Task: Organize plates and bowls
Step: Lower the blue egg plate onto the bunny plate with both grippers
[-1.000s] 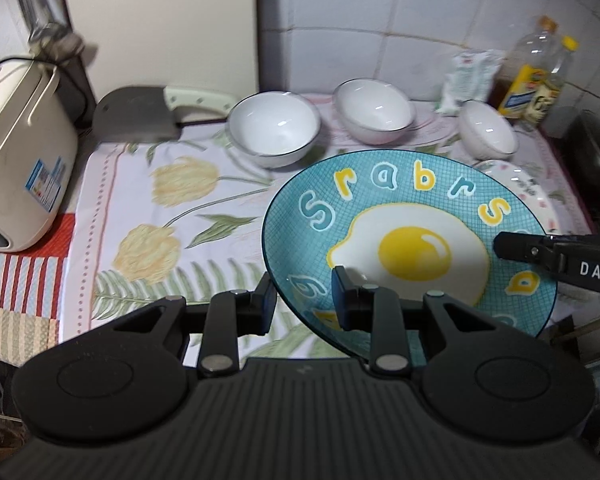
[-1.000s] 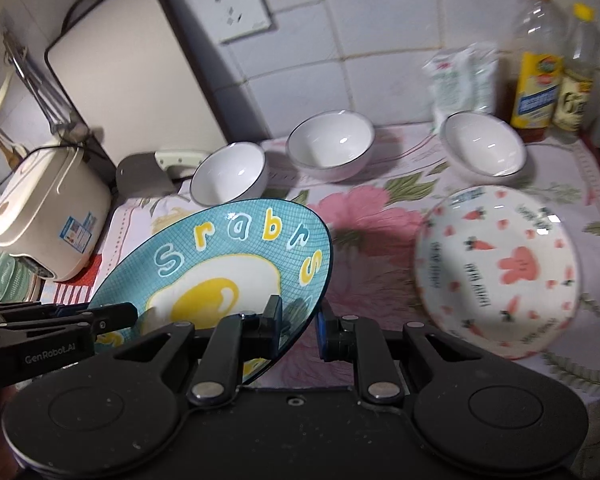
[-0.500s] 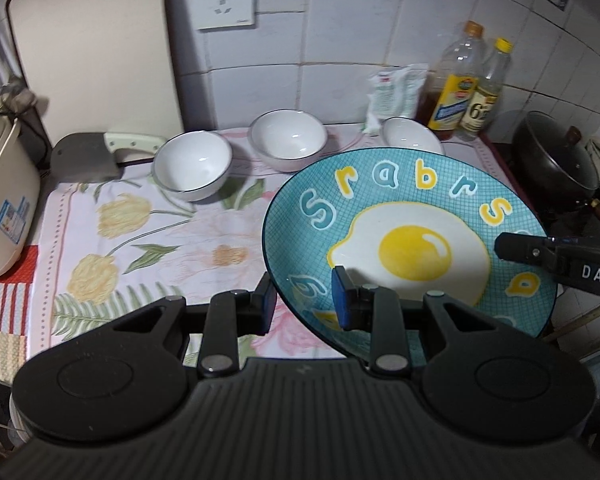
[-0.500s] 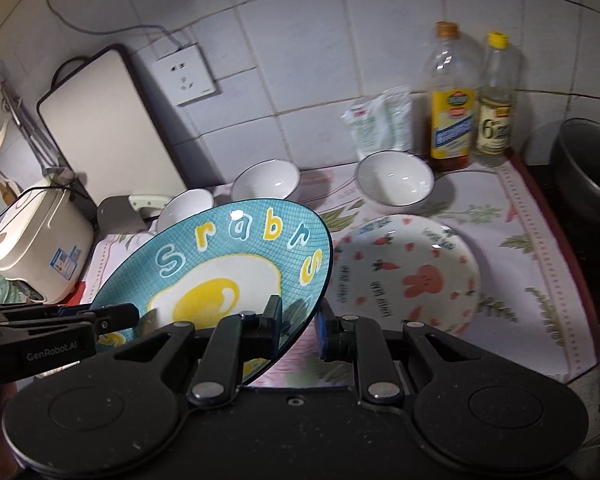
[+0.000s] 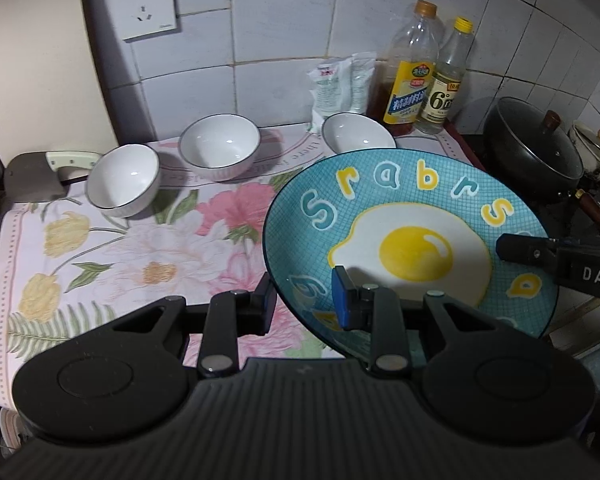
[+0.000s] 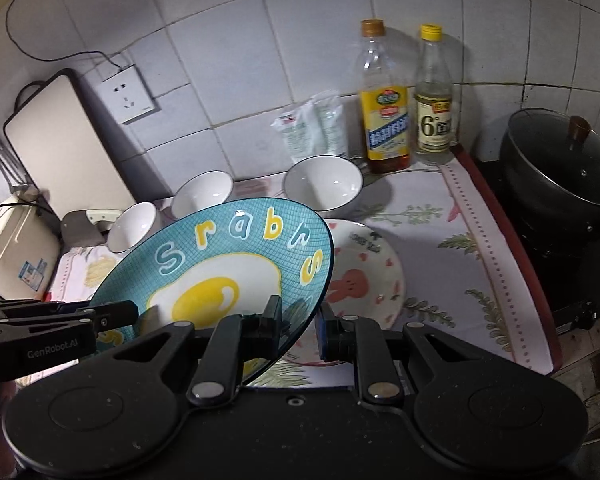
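Note:
A blue plate with a fried-egg picture (image 5: 410, 240) hangs above the counter, held by both grippers. My left gripper (image 5: 304, 300) is shut on its near-left rim. My right gripper (image 6: 300, 326) is shut on its right rim; the blue plate (image 6: 228, 272) is tilted in that view. A white plate with a pink rabbit (image 6: 364, 276) lies flat below, partly hidden by the blue plate. Three white bowls stand along the back: left (image 5: 123, 180), middle (image 5: 219, 148), right (image 5: 358, 132).
Two bottles (image 6: 386, 104) (image 6: 434, 96) and a white packet (image 6: 312, 126) stand at the tiled wall. A black lidded pan (image 6: 560, 164) sits on the stove at right. A rice cooker (image 6: 16, 248) and a cutting board (image 6: 64, 144) are at left.
Both grippers have carried the blue plate up and to the right; it now hangs over the rabbit plate. The counter looks farther away. Both grips are unchanged.

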Demonstrator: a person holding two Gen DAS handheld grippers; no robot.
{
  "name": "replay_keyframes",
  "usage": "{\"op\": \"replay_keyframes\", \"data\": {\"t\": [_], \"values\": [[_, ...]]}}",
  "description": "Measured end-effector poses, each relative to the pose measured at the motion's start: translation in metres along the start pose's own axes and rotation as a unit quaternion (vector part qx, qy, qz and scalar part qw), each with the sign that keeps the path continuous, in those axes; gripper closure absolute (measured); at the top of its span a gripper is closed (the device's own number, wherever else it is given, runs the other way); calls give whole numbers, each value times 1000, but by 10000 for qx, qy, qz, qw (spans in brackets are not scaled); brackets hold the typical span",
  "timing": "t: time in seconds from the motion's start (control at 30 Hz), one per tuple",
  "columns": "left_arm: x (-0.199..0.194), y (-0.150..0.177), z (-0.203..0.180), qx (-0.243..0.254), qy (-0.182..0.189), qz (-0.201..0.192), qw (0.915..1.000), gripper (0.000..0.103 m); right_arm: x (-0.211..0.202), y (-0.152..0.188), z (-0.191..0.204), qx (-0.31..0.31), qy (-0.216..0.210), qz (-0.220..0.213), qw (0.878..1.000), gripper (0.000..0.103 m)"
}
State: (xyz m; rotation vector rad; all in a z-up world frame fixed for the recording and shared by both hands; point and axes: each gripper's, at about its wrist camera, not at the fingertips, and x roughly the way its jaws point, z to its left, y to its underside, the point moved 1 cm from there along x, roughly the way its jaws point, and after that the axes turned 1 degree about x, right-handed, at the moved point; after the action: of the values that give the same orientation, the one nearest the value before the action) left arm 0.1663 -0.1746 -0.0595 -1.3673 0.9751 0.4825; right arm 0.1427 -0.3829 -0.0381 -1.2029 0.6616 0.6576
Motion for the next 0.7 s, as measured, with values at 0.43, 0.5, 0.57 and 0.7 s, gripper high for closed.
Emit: {"op": "replay_keyframes", "data": {"t": [0.43, 0.5, 0.57, 0.7], "values": [[63, -8, -20, -87, -115, 247, 9996, 76, 56, -3, -50, 184, -277, 174, 9993, 81], [73, -7, -21, -105, -88, 307, 9994, 76, 64, -4, -55, 204, -275, 232, 9991, 81], [83, -7, -21, -166, -51, 376, 9991, 76, 73, -4, -60, 188, -256, 286, 9991, 81], [102, -9, -22, -163, -73, 477, 9987, 76, 90, -4, -67, 167, -243, 409, 9987, 81]]}}
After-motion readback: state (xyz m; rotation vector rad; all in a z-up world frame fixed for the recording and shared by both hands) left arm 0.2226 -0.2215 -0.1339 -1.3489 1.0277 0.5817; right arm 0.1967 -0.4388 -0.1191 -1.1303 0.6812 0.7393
